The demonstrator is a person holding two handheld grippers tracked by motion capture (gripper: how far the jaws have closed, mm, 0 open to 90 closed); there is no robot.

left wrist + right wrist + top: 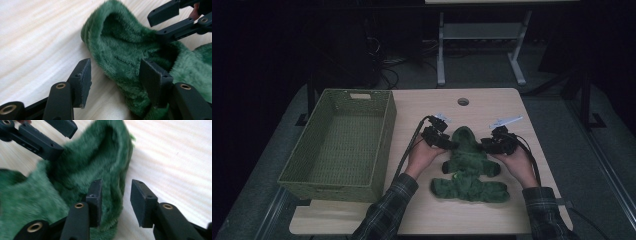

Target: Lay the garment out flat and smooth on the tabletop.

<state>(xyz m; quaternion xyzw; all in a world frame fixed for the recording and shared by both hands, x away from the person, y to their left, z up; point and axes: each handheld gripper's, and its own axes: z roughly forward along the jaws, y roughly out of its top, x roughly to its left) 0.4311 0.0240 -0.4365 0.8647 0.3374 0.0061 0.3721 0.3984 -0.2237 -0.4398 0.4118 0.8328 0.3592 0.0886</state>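
Note:
A fuzzy green hooded garment (469, 167) lies flat on the light wooden table (492, 107), its hood toward the far edge. My left gripper (447, 144) sits at the hood's left side and my right gripper (488, 145) at its right side. In the left gripper view the jaws of the left gripper (115, 67) stand apart around the hood's edge (120, 42): one over bare wood, one on the fleece, not squeezing. In the right gripper view the right gripper (116, 186) is likewise open astride the hood's other edge (95, 152). Each view shows the other gripper across the hood.
A green woven basket (332, 190) stands on the table's left side. A round cable hole (463, 101) sits near the far edge. Black cables trail back from both grippers along the person's hands. A desk frame stands on the floor beyond the table.

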